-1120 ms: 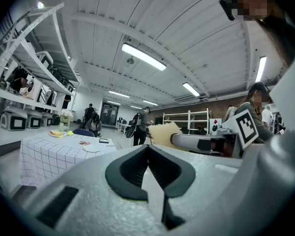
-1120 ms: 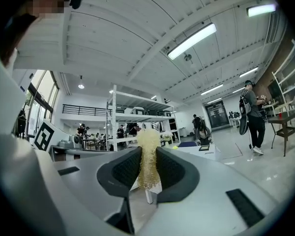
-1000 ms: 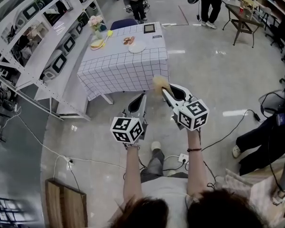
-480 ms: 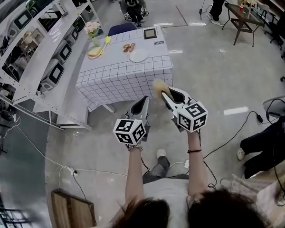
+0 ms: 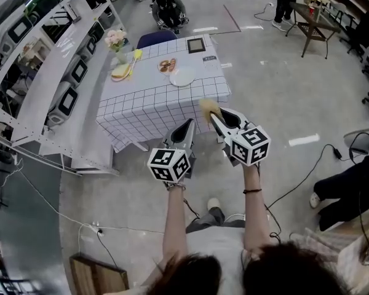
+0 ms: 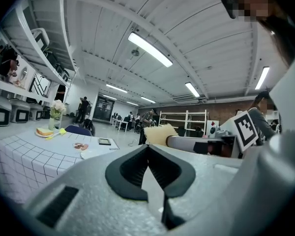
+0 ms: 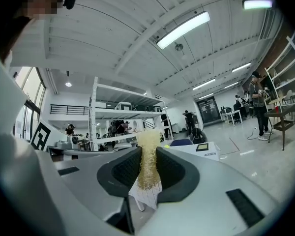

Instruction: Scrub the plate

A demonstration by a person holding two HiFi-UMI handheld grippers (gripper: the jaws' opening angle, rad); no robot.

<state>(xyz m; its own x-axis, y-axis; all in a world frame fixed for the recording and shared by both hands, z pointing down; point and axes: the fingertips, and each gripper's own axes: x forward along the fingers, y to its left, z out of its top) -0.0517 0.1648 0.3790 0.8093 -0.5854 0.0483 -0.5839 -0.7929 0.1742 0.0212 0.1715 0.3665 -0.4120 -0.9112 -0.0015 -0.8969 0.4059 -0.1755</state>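
Approach continues: the counter (image 5: 149, 105) and its plate (image 5: 182, 77) draw nearer at 12 o'clock; right tongs (image 5: 213, 117) clamp the yellow scrubber (image 5: 206, 107), left tongs (image 5: 189, 125) pressed together, empty; scrubbing not yet begun.

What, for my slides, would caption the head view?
Facing the checkered table and its white plate, right gripper shut on a yellow scrubber, left gripper shut, empty.

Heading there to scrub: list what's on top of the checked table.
Visible: white plate, food dish, flower vase, dark tablet, yellowish items. Anything under the cloth is hidden.
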